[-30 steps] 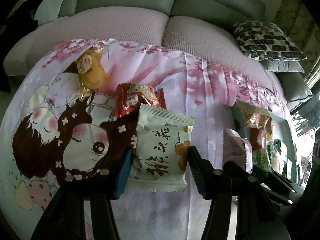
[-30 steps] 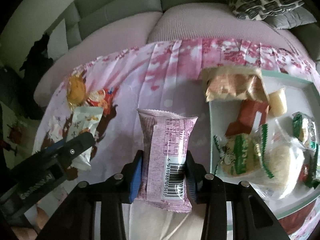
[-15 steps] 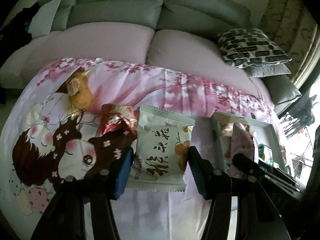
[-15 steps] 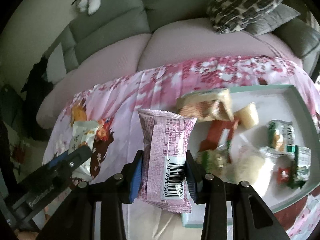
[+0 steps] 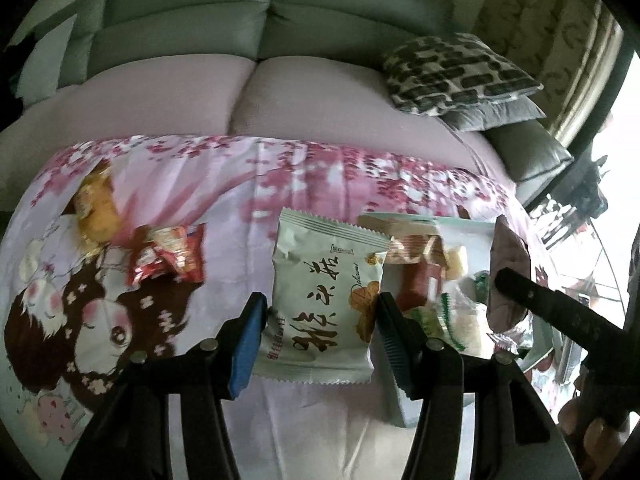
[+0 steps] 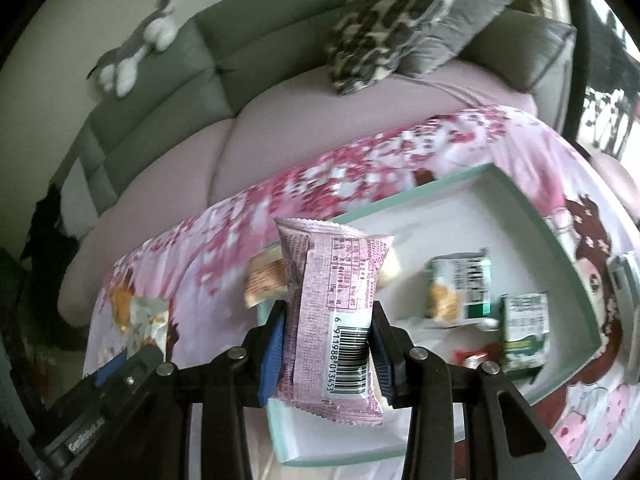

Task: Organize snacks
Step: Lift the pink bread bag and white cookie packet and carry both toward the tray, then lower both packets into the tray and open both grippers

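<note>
My left gripper is shut on a white snack packet with dark lettering, held above the cartoon-print cloth, just left of the mint-rimmed tray. My right gripper is shut on a pink packet with a barcode, held over the tray's left part. That pink packet and the right gripper's arm show at the right of the left wrist view. The left gripper's arm shows at lower left of the right wrist view. Several snacks lie in the tray, among them two green packets.
On the cloth to the left lie a red packet and an orange-yellow snack. Behind the table runs a sofa with pink seat covers and patterned cushions. A plush toy lies on the sofa back.
Both grippers moved right toward the tray and rose with their packets. The pink packet now hangs over the tray. The red and orange snacks have slid left in the left wrist view.
</note>
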### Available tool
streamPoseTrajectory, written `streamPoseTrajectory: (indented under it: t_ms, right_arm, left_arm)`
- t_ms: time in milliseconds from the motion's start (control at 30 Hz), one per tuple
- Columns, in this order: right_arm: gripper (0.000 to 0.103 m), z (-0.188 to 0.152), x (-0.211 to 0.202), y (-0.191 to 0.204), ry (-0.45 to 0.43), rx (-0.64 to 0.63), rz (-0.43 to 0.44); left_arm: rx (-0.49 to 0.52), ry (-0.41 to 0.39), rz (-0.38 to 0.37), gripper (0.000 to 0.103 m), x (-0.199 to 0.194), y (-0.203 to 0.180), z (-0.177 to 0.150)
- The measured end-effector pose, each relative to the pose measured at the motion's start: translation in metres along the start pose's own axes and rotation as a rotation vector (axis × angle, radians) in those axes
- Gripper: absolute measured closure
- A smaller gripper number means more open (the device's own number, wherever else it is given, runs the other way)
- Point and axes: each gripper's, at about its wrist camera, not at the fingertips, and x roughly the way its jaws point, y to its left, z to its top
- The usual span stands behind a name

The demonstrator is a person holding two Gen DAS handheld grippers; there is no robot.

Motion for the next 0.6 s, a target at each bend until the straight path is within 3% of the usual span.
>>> streamPoseTrajectory:
  t_ms: [333, 600]
  right_arm:
    - [0.061, 0.011, 0.003, -0.054, -0.023, 0.097, -0.083]
    - [0.061, 0.025, 0.013, -0.084, -0.024, 0.156, -0.117]
  left_arm:
    - [0.154, 0.022, -0.078, 0.045, 0.021, -0.073, 0.017]
    - [0.303, 0.098, -0.126, 0.045, 0.059, -0.135, 0.021]
